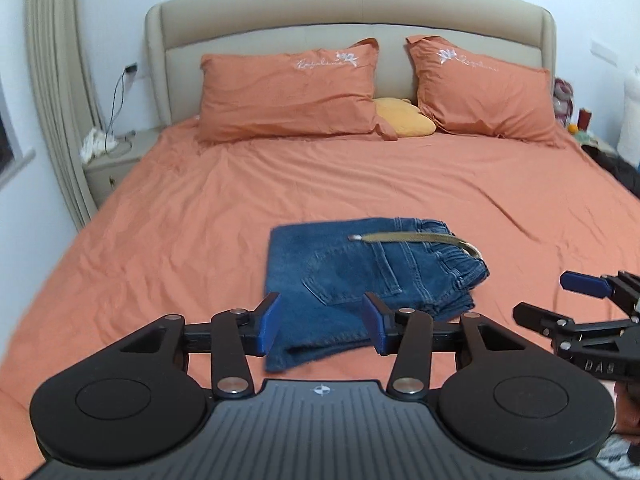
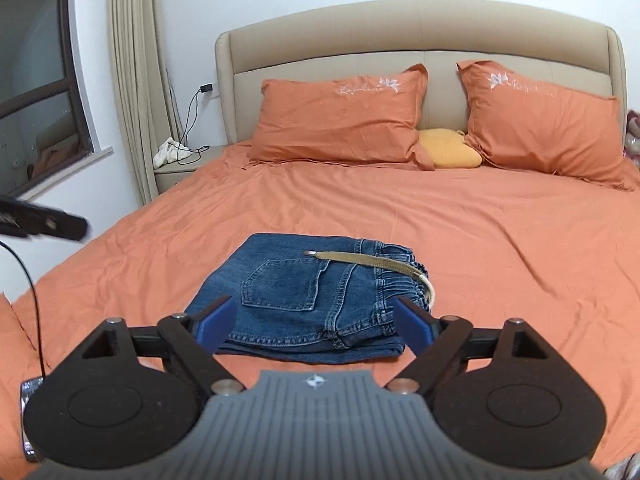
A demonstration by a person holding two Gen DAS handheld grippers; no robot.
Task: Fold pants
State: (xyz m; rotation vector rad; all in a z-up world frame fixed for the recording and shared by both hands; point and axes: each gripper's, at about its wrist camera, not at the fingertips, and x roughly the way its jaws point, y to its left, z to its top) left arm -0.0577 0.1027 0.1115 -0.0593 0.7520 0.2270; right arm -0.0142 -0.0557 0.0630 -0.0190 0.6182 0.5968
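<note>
Orange bedding [image 1: 240, 208] covers a wide bed with a padded beige headboard [image 1: 352, 4], and two orange pillows [image 1: 288, 92] with white embroidered lettering lean against it, a smaller yellow cushion [image 1: 404, 118] tucked between them. Pale curtains [image 1: 52, 80] hang at the left beside a window [image 2: 36, 92], and a low nightstand [image 1: 110, 164] beneath a wall socket carries a crumpled white cloth and a trailing black cable. On the near half of the sheet lie the blue denim pants [image 2: 308, 304], folded into a compact rectangular stack with a back pocket facing up and the gathered waistband toward the right; an olive webbing belt [image 2: 360, 260] runs across the top of the stack and curls down over the waistband edge. The left gripper [image 1: 320, 326] hovers above the near edge of the stack, its blue-padded fingers [image 1: 268, 326] spread moderately apart with only air between them and the denim seen behind the gap, touching nothing. The right gripper [image 2: 316, 322] hangs likewise above the near edge, its fingers [image 2: 416, 326] splayed wide to either side of the folded stack as seen from its own camera, empty and clear of the cloth. In the left wrist view the right gripper shows at the right edge, lifted off the bedding with its jaws parted, and part of a hand [image 1: 628, 412] shows below it. Along the left border of the right wrist view a dark blurred piece of the other tool juts in.
</note>
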